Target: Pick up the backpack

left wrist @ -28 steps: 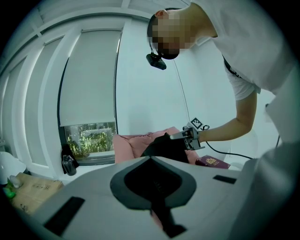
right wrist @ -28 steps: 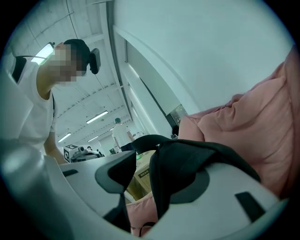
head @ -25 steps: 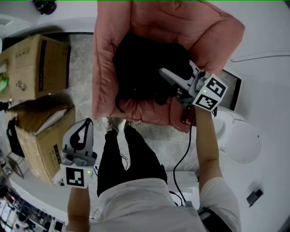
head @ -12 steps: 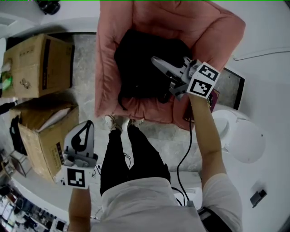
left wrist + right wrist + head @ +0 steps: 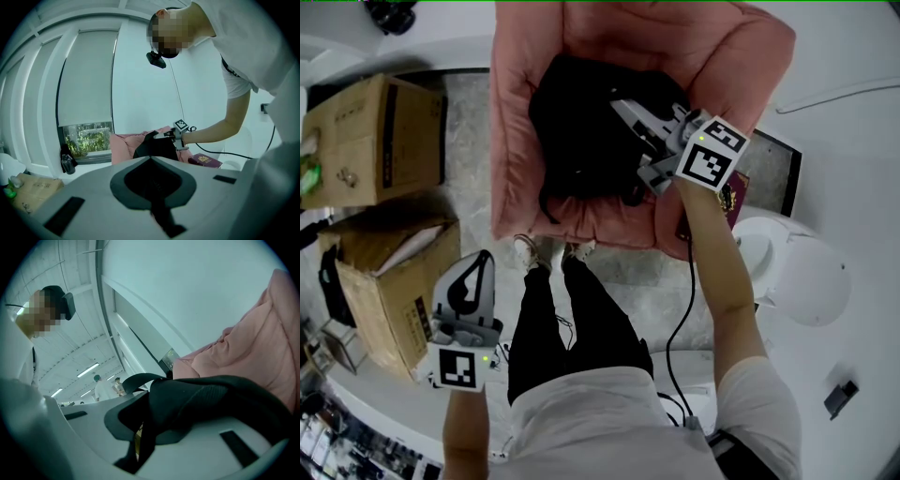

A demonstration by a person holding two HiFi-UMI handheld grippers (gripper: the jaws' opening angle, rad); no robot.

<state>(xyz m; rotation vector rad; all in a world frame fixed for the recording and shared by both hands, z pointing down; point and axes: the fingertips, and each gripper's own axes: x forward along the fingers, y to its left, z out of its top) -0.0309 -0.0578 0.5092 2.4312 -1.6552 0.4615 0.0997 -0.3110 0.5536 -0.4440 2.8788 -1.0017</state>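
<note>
A black backpack lies on the seat of a pink armchair. My right gripper reaches over the chair's right arm onto the pack's right side. Its jaws are closing, and a fold of the black backpack is pinched between them in the right gripper view, where the right gripper shows. My left gripper hangs low at the left beside the person's legs, shut and with nothing in it. In the left gripper view, past the left gripper, the backpack shows far off.
Two cardboard boxes stand left of the chair. A maroon booklet lies by the chair's right side, next to a white round stool. A black cable runs across the floor. The person's legs stand before the chair.
The right gripper moved up and left over the backpack, and its jaws came together on the fabric. The left gripper stayed about where it was.
</note>
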